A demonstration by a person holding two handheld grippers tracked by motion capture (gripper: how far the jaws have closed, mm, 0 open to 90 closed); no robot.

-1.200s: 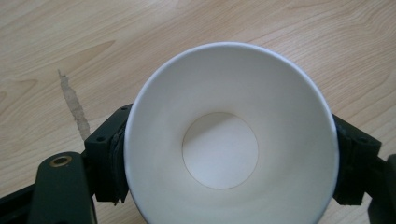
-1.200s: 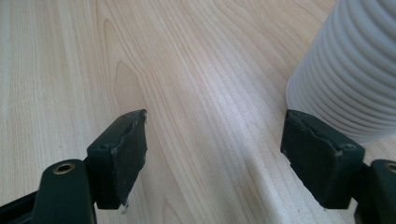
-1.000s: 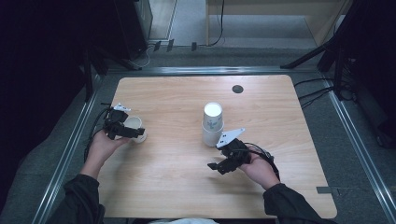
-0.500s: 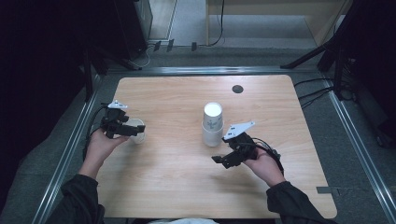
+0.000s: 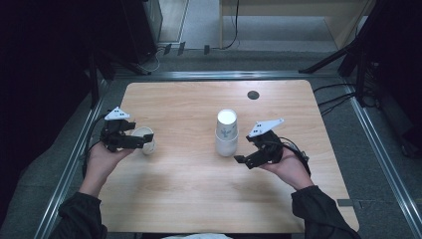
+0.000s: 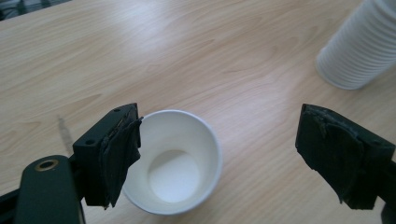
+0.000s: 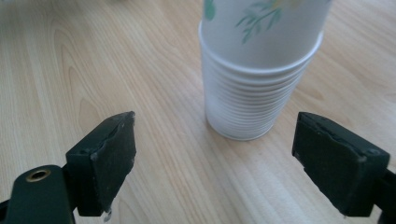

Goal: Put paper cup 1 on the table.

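Pale wood table (image 5: 189, 199) on dark floor (image 5: 59, 164) — both hand-held grippers (image 5: 144, 141) (image 5: 240, 160) just spread, pinching nothing.

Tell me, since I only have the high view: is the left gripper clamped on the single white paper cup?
Observer: No. The left gripper is open; its fingers have just spread wide, then eased in slightly. The single white paper cup sits between them, its rim at one finger and clear of the other.
Operator: Anything inside it?
Observer: It is empty.
Operator: And the right gripper?
Observer: The right gripper is open, its fingers having just been opening, with nothing between them. The stack of white paper cups stands just beyond; its top cup has a green leaf print.
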